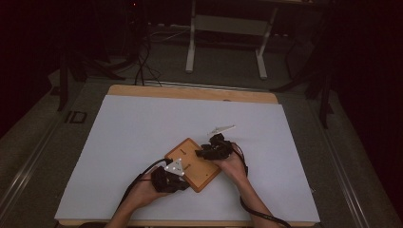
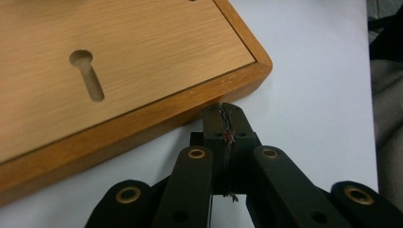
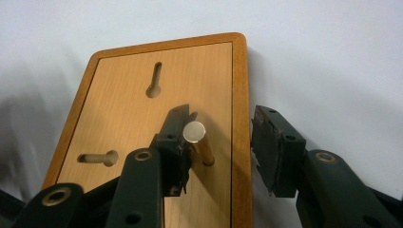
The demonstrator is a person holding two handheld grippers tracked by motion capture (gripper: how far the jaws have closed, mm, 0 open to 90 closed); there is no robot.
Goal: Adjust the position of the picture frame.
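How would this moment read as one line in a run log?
left gripper: shut, tips at wooden board edge | right gripper: open, astride metal peg standing on board | peg against one jaw, not clamped

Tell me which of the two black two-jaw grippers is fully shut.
The left gripper: its jaws meet beside the wooden board; the right gripper gapes around an upright metal peg.

No legible text, label, brand, number or sign on anything here.

High view dim, room beyond the desk (image 1: 142, 123) nearly black; both gripper views brighter and evenly lit (near jaws slightly soft), with faint shadows.
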